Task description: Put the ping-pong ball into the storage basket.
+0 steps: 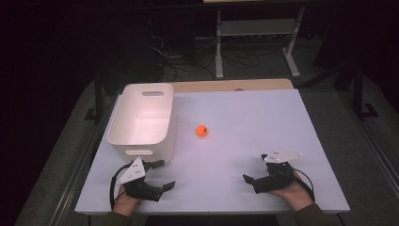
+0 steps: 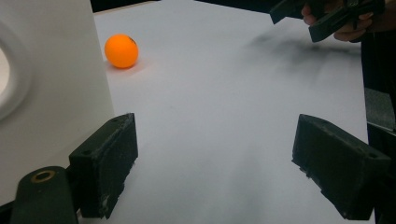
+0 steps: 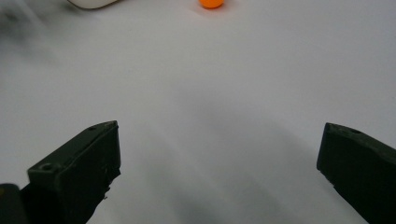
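While resting near the table's (image 1: 291, 108) front edge, both grippers — left gripper (image 1: 160, 175), right gripper (image 1: 254, 169) — spread wide, grasping nothing; orange ball (image 1: 202, 130) lying mid-table, not yet sitting in white bin (image 1: 141, 117) beside it.

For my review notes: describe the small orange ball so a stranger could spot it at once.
Start at the white table and find the tall white bin on its left half. Just right of that bin, lying alone on the bare surface, is the orange ball, the only round, brightly coloured thing there.
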Tool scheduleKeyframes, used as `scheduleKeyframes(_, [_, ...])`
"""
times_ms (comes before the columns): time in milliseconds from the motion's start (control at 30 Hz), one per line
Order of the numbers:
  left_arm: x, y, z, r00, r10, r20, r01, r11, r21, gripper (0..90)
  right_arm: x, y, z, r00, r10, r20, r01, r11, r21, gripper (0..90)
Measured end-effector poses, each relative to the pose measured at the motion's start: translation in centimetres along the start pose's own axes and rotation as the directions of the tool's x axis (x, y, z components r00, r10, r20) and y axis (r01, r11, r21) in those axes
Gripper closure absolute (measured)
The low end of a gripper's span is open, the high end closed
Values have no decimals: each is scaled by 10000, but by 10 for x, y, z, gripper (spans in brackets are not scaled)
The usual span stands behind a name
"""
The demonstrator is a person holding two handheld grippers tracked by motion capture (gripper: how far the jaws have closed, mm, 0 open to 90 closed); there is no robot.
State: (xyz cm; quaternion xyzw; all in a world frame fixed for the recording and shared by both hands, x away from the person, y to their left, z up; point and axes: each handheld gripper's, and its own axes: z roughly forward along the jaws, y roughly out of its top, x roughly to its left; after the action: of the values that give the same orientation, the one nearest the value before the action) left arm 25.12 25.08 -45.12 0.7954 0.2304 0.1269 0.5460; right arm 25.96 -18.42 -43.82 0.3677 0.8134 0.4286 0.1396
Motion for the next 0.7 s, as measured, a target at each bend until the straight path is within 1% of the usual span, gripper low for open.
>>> scheduleKeyframes(200, [0,0,0,10000,51,-33,-51,10000,40,140,0,1,-1,10000,-15,-31,15,10000,-61,0])
scheduleKeyframes(333, [-1,0,-1,10000,66,-59,-66,10000,-43,140,1,2,-1,9999,59,-82,-59,9999,-112,0])
scheduleKeyframes(400, [-1,0,-1,9999,71,-75,-72,9999,-96,140,1,4,0,10000,-9,-89,7,9999,-134,0])
scheduleKeyframes(567, [0,0,0,10000,36,-35,-36,10000,38,140,0,5,1,9999,47,-110,-49,9999,-143,0])
scheduleKeyframes(700, [0,0,0,10000,17,-4,-17,10000,7,140,0,7,2,9999,13,-112,-14,9999,-141,0])
